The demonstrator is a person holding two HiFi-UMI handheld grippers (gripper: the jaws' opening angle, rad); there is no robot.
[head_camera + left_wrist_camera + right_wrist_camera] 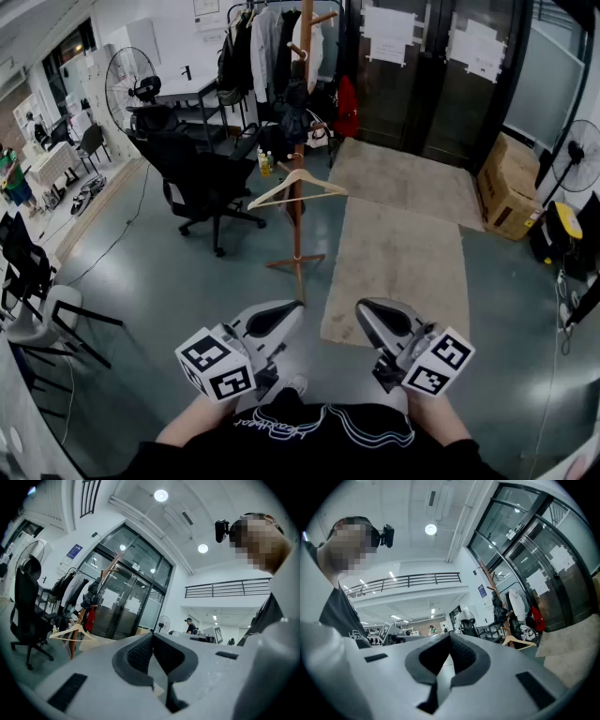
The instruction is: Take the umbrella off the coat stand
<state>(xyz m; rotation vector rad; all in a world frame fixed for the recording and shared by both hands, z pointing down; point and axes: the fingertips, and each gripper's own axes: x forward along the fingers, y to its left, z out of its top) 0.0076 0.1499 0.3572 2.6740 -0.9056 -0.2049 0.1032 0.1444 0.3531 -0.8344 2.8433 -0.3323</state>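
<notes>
Though it is hard to pick out for certain, the umbrella (347, 108) seems to be the red folded shape hanging by the coat stand (298, 216), well apart from both hands. It should be light, with limp cloth and a stiff shaft, so grip the shaft or handle. The left gripper (295, 307) and right gripper (361, 309) hold nothing, their fingers (140, 653) pressed together. Around the stand are smooth grey floor (169, 272), a rug (403, 253) and an office chair (202, 178).
</notes>
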